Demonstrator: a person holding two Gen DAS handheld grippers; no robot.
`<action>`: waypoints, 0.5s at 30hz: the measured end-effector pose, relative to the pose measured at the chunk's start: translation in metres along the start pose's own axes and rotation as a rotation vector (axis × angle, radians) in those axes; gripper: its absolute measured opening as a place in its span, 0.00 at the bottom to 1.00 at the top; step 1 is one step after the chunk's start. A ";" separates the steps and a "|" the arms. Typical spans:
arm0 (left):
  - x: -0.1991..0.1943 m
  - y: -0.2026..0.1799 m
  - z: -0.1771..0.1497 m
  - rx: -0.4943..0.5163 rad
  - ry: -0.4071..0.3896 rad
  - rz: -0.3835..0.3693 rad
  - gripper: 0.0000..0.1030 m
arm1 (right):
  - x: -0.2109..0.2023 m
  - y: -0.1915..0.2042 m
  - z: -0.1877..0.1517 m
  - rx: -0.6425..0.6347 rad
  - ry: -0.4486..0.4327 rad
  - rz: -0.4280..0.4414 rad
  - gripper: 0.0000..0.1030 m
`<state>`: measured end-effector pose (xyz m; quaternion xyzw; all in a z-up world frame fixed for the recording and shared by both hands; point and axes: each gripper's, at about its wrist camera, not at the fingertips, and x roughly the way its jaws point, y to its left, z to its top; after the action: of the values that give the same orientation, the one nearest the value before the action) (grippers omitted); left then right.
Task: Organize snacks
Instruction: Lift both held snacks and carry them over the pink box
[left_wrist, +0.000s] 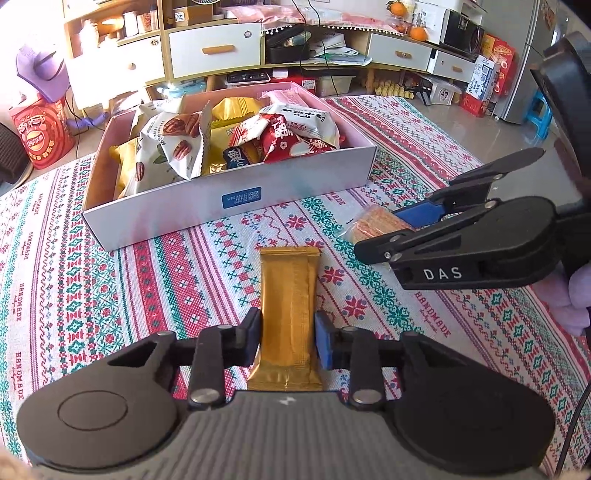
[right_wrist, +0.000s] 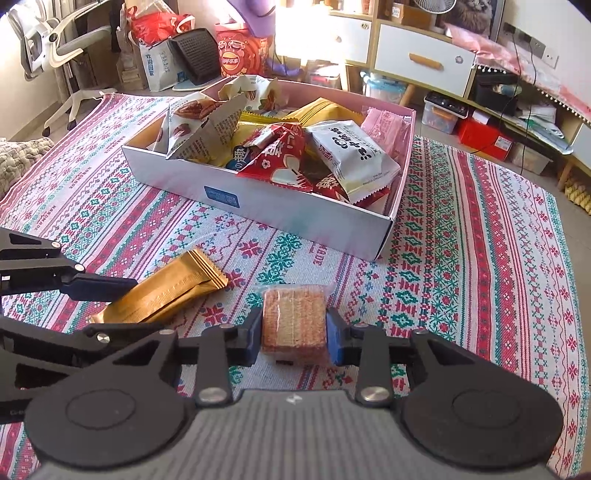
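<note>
Gold foil wraps the bar (left_wrist: 289, 317), a long flat packet with crimped ends, lying on the cloth (left_wrist: 110, 280) just in front of the box (left_wrist: 236, 206). The left gripper (left_wrist: 287, 341) straddles its near half, both pads against the long edges: closed on the bar, which rests on the cloth, not yet lifted. Gripping across the narrow width probably gives the pads the firmest purchase on a slippery wrapper.

Beside it, to the right, lies a wafer (right_wrist: 294, 322), a pale brown, square, layered block sealed in clear film. The right gripper (right_wrist: 294, 338) clamps it from both sides, jaws closed on the wafer, which also sits on the cloth. Both tools point steeply down, so each snack can be taken straight up.

Behind them the open, pale, shallow box is heaped with packets: nut bags (left_wrist: 173, 144), red pouches (left_wrist: 280, 136), a white pack (right_wrist: 351, 155), a pink one (right_wrist: 388, 129). Its low near wall faces the grippers, likely so that both snacks can be carried over it. Little room is left inside, so placement probably calls for dropping onto the pile.
</note>
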<state>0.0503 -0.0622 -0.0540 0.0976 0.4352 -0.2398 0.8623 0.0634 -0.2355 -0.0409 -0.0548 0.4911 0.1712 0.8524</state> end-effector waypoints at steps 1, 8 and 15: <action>0.000 0.001 0.000 -0.006 0.002 -0.003 0.34 | 0.000 0.000 0.000 0.000 0.002 0.002 0.31; -0.008 0.010 0.000 -0.062 0.012 -0.020 0.34 | -0.008 0.002 0.000 -0.005 0.000 0.014 0.31; -0.027 0.019 0.011 -0.096 -0.043 -0.023 0.34 | -0.014 0.001 0.007 0.022 -0.016 0.008 0.31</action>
<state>0.0542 -0.0409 -0.0267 0.0459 0.4289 -0.2305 0.8722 0.0618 -0.2359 -0.0250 -0.0423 0.4863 0.1698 0.8561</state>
